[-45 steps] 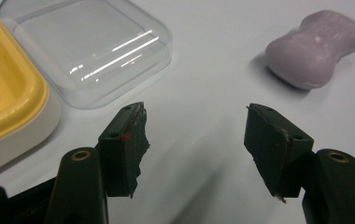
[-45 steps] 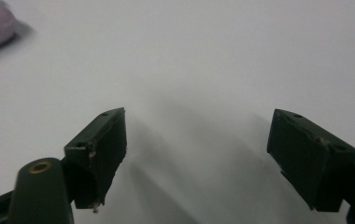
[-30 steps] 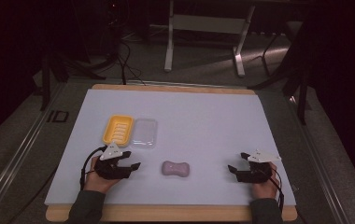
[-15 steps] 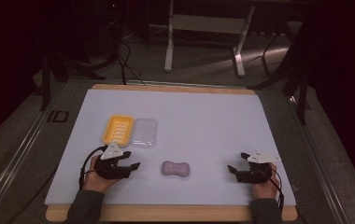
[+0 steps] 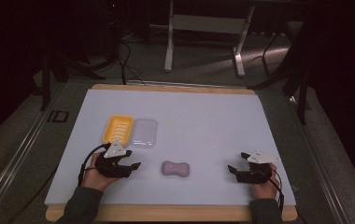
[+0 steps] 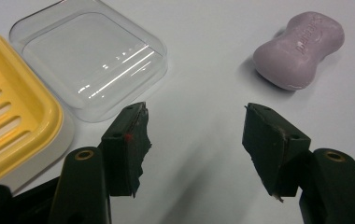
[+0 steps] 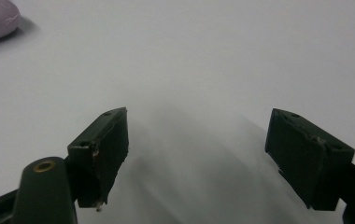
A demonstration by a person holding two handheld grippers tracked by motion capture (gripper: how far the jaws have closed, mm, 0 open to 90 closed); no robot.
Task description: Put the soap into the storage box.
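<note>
The room past the white table (image 5: 203, 116) is too dark to make out, while the soap (image 5: 175, 168) lies at six o'clock between the left gripper (image 6: 194, 135) and right gripper (image 7: 196, 149), both wide open and empty.

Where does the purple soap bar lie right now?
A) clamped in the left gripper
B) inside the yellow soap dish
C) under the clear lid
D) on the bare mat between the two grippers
D: the soap bar rests on the white mat, between the open left gripper and right gripper.
</note>
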